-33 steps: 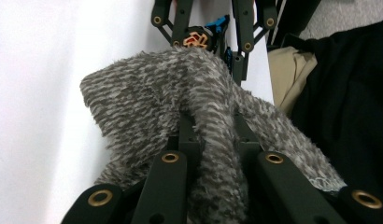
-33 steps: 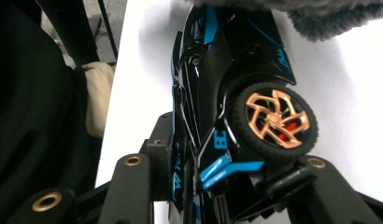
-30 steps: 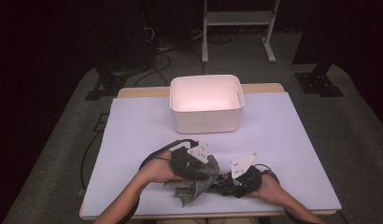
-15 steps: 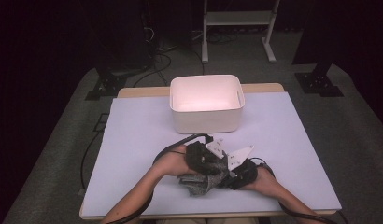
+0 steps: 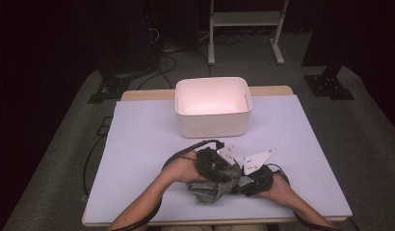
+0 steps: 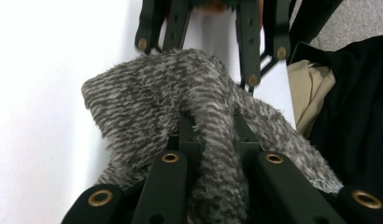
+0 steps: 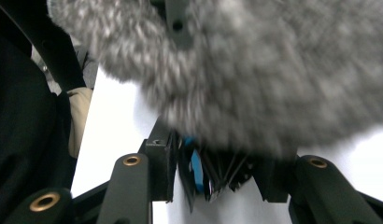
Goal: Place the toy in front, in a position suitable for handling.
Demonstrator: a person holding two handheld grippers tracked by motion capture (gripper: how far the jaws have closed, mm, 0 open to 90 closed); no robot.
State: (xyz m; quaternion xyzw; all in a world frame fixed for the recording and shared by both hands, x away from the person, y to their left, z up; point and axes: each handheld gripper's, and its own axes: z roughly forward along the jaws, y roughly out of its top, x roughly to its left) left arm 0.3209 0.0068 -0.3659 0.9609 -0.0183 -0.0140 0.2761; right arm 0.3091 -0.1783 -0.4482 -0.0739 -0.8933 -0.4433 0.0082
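Both hands have drawn together and slid right at the near edge, left gripper (image 5: 219, 169) and right gripper (image 5: 243, 183) each pinching the fuzzy grey cloth (image 5: 210, 190), likely folding.

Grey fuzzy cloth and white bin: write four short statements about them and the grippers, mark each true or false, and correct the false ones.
1. The grey fuzzy cloth lies inside the white bin. False: it is at the table's near edge, between the two grippers.
2. The left gripper has cloth pinched between its jaws. True.
3. The bin sits on the far half of the table. True.
4. The right gripper is held far from the cloth. False: it is right against it.
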